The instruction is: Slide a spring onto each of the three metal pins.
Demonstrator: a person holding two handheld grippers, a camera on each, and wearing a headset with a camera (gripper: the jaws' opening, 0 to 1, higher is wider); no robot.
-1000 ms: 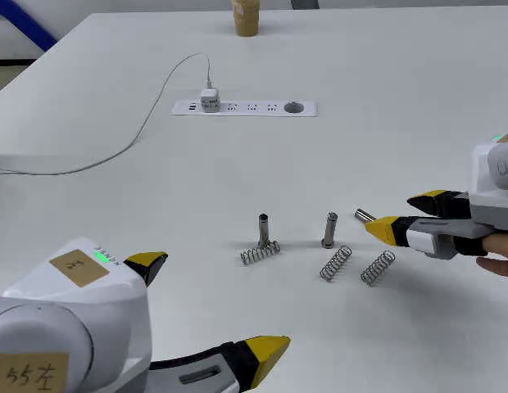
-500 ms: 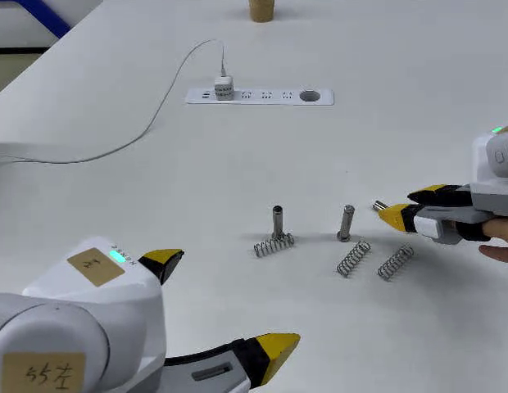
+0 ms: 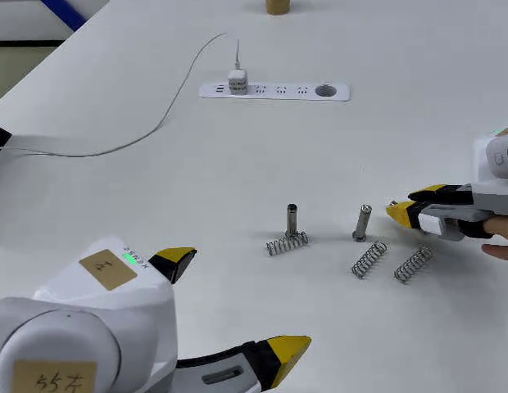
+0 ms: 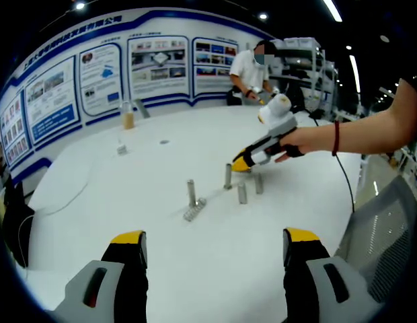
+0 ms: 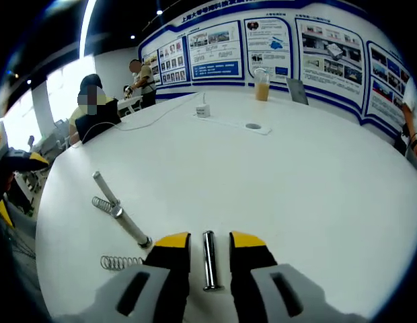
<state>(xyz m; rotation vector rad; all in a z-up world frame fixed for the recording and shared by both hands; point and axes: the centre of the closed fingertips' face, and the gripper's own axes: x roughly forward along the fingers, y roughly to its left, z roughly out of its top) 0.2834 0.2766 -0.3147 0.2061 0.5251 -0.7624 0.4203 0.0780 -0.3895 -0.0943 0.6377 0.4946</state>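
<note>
lengthwise, pin [image 5: 208, 259] between right jaws

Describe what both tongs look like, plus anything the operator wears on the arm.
Left tongs: rounded white housing, two tan labels with handwriting, a green light, and black jaws ending in yellow tips. Right tongs: the same white housing, black jaws and yellow tips, with a green glow on top. The arm behind the right tongs wears a red band at the wrist.
</note>
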